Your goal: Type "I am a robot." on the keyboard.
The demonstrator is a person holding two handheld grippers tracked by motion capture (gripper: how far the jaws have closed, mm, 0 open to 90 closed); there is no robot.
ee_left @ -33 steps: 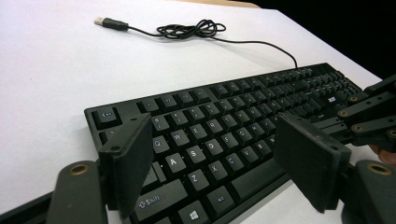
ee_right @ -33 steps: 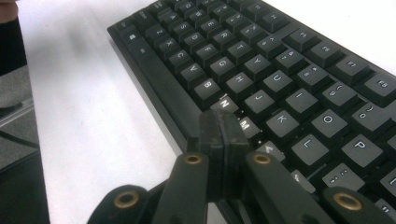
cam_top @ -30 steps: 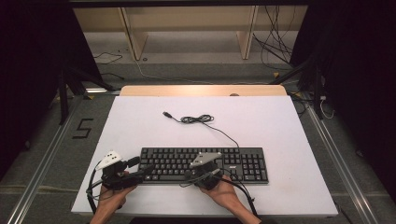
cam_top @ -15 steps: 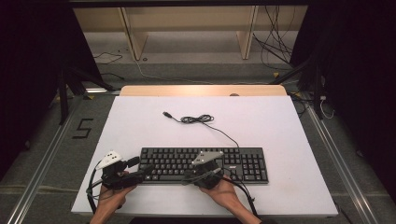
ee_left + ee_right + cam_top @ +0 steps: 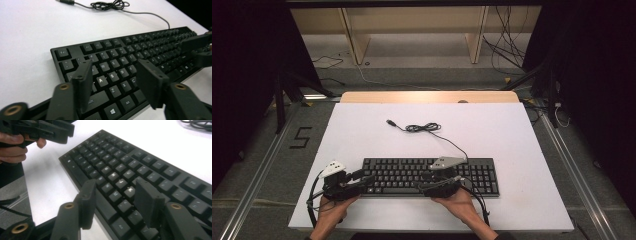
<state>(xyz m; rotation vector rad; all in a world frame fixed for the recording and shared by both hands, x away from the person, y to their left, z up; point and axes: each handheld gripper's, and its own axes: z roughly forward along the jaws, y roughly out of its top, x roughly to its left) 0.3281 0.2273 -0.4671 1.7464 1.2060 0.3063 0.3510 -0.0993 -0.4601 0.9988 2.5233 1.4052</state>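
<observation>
two grippers hang over one black keyboard (image 5: pixel 432 176), which lies flat along the near edge of the white worktop (image 5: pixel 522 135), a little toward its right near corner, long side parallel to that edge. its cable (image 5: pixel 427 128) runs from the back of the keyboard to a loose tangle near the middle of the worktop, with the plug lying free just beyond.

my left gripper (image 5: pixel 362 176) sits at the keyboard's left end. in the left gripper view its fingers (image 5: pixel 83 80) have just been closing and now stand half spread above the letter rows, with only keys under the gap and nothing pinched. my right gripper (image 5: pixel 424 182) is over the middle of the near rim. in the right gripper view its fingers (image 5: pixel 147 200) have just been opening and also stand half spread, one above the keys and one near the front edge, not pressing on anything i can see.

i judge this as the step of settling a hold on the keyboard from both sides, not yet a lift or a slide. the next move calls for lowering each pair of fingers so one lands under or against the front rim and one on the top, then closing evenly. both hands have to act together, or the board will pivot and drag its cable across the worktop.
</observation>
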